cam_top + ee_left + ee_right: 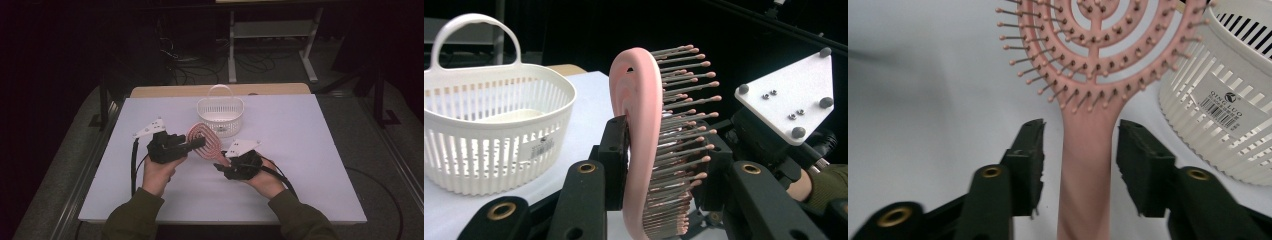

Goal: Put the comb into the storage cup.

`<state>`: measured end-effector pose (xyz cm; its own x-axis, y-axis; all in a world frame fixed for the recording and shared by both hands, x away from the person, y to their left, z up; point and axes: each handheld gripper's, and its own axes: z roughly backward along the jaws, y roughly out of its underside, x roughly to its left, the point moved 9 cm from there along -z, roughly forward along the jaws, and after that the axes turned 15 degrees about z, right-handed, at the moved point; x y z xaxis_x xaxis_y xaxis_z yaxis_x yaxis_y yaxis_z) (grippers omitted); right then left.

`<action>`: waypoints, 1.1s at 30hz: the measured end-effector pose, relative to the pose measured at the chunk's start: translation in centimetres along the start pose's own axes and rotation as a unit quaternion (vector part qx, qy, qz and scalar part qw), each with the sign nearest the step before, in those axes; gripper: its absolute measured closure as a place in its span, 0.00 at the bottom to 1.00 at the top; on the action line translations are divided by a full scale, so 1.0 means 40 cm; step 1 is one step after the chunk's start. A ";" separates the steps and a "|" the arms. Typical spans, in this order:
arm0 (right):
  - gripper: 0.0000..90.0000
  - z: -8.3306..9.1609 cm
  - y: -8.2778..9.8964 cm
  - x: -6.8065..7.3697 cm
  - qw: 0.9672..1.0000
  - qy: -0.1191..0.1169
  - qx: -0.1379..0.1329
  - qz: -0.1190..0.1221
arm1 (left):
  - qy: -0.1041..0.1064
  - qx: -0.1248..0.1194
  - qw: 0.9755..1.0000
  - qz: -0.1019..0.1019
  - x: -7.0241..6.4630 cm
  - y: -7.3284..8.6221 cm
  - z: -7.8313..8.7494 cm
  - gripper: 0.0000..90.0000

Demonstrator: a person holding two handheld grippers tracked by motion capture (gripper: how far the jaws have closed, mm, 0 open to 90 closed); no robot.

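Jaws of the right gripper (1079, 165) stand apart around the handle of the pink hairbrush (204, 140); the left gripper (664, 165) alone clamps its head, so it might swing and miss the basket (220, 116) beyond.

hairbrush (1088, 100) head cropped, basket (1228, 100) cropped

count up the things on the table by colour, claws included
pink: 1, the hairbrush
white: 1, the basket
black: 2, the left claw shut on the brush head, and the right claw open around the brush handle
total: 4
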<state>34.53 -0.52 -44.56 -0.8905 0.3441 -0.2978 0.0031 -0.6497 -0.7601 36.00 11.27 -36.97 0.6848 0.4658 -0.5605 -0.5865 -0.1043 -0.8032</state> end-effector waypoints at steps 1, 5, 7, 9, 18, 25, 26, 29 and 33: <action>0.53 0.001 0.000 -0.001 1.000 0.001 -0.001 -0.002 | -0.002 -0.002 1.000 0.000 0.002 -0.001 0.002 0.72; 0.46 0.005 0.002 -0.009 1.000 0.002 -0.001 -0.016 | -0.008 -0.008 1.000 -0.002 0.008 -0.009 0.013 0.72; 0.43 0.008 0.005 -0.012 1.000 -0.002 -0.001 -0.026 | -0.010 -0.012 1.000 -0.001 0.010 -0.013 0.017 0.72; 0.39 0.011 0.007 -0.016 0.999 -0.005 -0.001 -0.035 | -0.012 -0.015 1.000 0.000 0.013 -0.016 0.023 0.72; 0.20 0.029 0.026 -0.038 0.997 -0.023 -0.007 -0.079 | -0.017 -0.023 1.000 0.001 0.020 -0.025 0.036 0.72; 0.03 0.049 0.058 -0.055 0.994 -0.021 -0.012 -0.103 | -0.021 -0.027 0.999 0.001 0.024 -0.029 0.041 0.72; 0.00 0.052 0.064 -0.058 0.994 -0.018 -0.012 -0.103 | -0.021 -0.029 0.999 0.002 0.023 -0.030 0.041 0.72; 0.00 0.060 0.082 -0.062 0.995 -0.013 -0.009 -0.099 | -0.023 -0.030 0.999 0.001 0.025 -0.032 0.044 0.72; 0.00 0.071 0.103 -0.071 0.995 -0.001 -0.004 -0.104 | -0.023 -0.033 0.999 0.000 0.024 -0.036 0.047 0.72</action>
<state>35.77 -6.11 -45.21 -0.8730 0.4691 -0.1332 -0.1769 -0.5591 -0.8100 36.69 13.54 -35.98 0.6634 0.5055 -0.5517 -0.5559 -0.1604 -0.8156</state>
